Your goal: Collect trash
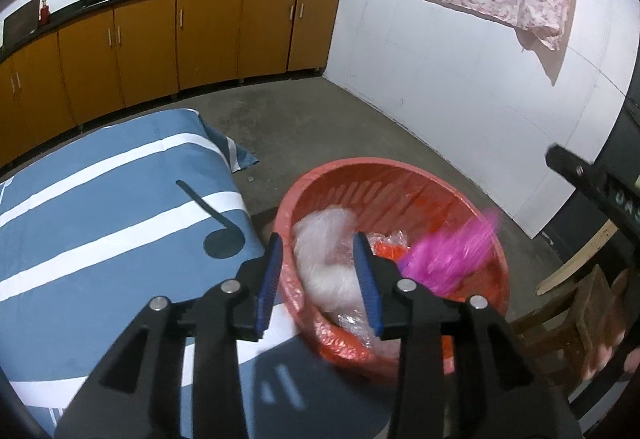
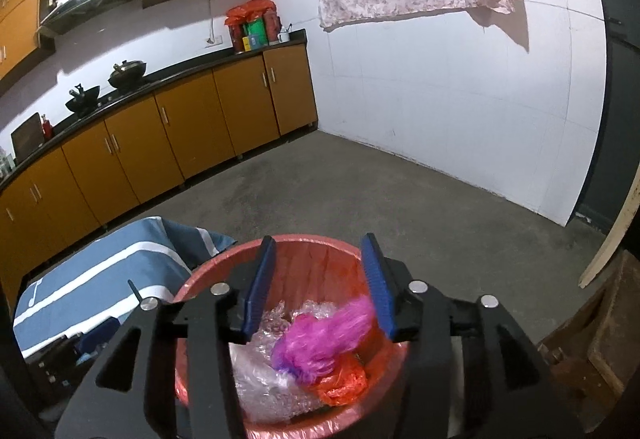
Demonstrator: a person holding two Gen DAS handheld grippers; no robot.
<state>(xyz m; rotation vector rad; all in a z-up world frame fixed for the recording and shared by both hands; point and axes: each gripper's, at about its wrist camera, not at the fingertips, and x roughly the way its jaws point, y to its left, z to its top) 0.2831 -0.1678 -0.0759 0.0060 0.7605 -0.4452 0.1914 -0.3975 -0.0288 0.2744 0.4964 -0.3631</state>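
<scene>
Both tongs, left (image 1: 318,281) and right (image 2: 320,287), are hanging part-open and empty over the red bin (image 2: 224,275). Pink bag (image 2: 320,339) is sitting at bin's 3 o'clock: light, floppy, slippery; pinching a bunched fold is looking best.

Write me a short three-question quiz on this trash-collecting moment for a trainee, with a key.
1. True or false: the pink plastic bag lies on the blue and white striped cloth.
2. Multiple choice: what lines the round red plastic basket? A) a thin red plastic liner B) newspaper C) nothing
3. Fill in: above the basket, the left gripper and the right gripper both have their jaws ____.

Key
1. False: it is in the basket, beside the clear crumpled plastic wrap and an orange plastic bag.
2. A
3. Open, with neither pair of pads pressing on anything.
</scene>
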